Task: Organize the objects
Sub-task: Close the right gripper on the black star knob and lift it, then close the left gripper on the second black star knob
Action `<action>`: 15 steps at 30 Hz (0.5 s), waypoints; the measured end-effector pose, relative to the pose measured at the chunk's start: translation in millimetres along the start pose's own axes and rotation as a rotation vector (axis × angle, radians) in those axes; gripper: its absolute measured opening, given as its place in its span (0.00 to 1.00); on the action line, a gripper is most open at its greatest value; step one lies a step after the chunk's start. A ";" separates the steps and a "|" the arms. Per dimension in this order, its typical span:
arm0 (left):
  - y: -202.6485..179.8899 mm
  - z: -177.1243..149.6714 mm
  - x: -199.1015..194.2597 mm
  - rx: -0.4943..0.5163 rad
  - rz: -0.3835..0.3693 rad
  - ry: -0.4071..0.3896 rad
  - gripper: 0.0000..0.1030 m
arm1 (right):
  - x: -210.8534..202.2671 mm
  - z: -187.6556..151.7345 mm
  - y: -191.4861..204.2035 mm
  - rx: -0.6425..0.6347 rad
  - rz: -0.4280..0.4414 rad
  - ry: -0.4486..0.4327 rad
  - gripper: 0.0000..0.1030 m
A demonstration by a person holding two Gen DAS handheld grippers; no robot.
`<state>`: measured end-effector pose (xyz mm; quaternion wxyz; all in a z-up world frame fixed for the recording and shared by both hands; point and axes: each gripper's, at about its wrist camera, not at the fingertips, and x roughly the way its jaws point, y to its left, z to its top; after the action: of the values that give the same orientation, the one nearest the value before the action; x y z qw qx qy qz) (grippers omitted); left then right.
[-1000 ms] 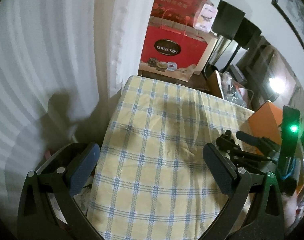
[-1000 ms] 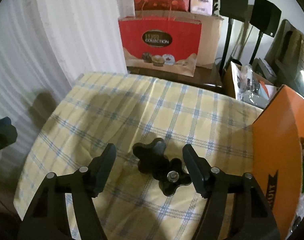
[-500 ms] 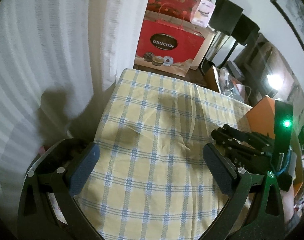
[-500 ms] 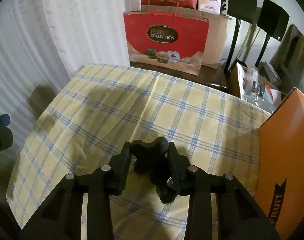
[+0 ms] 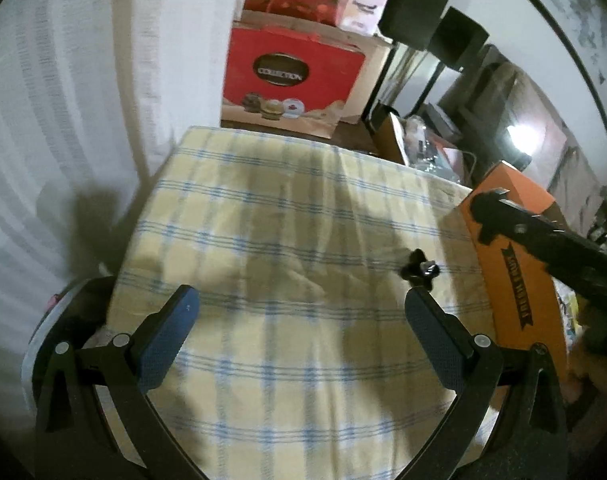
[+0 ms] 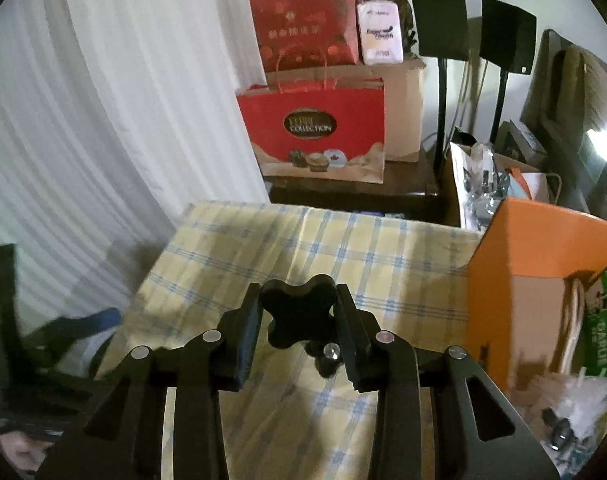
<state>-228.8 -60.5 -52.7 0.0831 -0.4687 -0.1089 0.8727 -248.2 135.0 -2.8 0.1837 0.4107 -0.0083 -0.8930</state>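
Currently black lobed plastic knob pinched between right gripper fingers, lifted above yellow-and-blue checked tablecloth. Second black knob with shiny metal screw lies on cloth. Risk: hard, smooth, rounded lobes offer thin bite; knob could twist or slip, drop beside open orange cardboard box. Left gripper spread wide, empty, over soft wrinkled cloth.

Red gift bag on dark stand behind checked tablecloth; white curtain at left.
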 end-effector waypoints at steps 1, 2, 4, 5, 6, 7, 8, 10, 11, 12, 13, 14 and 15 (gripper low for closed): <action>-4.8 1.3 2.3 0.003 -0.009 0.004 0.99 | -6.2 1.1 0.3 -0.001 0.007 -0.002 0.35; -8.4 2.1 3.6 0.008 -0.014 0.004 0.99 | -12.7 2.1 0.4 -0.003 0.012 -0.006 0.35; -19.1 3.8 6.8 0.032 -0.017 -0.004 0.99 | -23.0 2.2 0.1 -0.005 0.010 -0.015 0.35; -23.6 4.6 8.4 0.046 -0.016 -0.007 0.99 | -28.8 2.5 -0.5 -0.004 0.013 -0.022 0.35; -29.3 5.4 10.8 0.065 -0.013 -0.009 0.99 | -33.8 2.8 -1.5 -0.002 0.016 -0.026 0.35; -36.3 5.8 14.3 0.088 -0.018 -0.008 0.98 | -40.1 3.4 -3.4 0.002 0.017 -0.030 0.35; -40.5 5.3 16.8 0.104 -0.022 -0.004 0.96 | -44.9 3.3 -5.7 0.004 0.021 -0.032 0.35; -53.3 4.7 25.7 0.146 -0.019 0.007 0.95 | -55.4 3.3 -10.7 0.011 0.026 -0.042 0.35; -58.4 4.6 29.5 0.162 -0.020 0.010 0.95 | -59.8 2.8 -12.5 0.011 0.026 -0.045 0.35; -65.3 4.1 35.5 0.183 -0.017 0.015 0.95 | -65.3 2.7 -14.5 0.010 0.026 -0.048 0.35; -69.4 3.8 39.3 0.193 -0.017 0.017 0.95 | -69.0 2.3 -15.6 0.006 0.025 -0.048 0.35; -72.8 3.5 43.2 0.202 -0.019 0.020 0.95 | -72.6 1.8 -17.3 -0.001 0.024 -0.046 0.35; -76.6 3.1 48.1 0.212 -0.018 0.025 0.95 | -76.2 1.0 -18.4 -0.011 0.020 -0.046 0.35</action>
<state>-254.3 24.7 -69.0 0.1414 -0.4671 -0.0193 0.8726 -209.5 177.5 50.4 0.1943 0.3890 -0.0119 -0.9004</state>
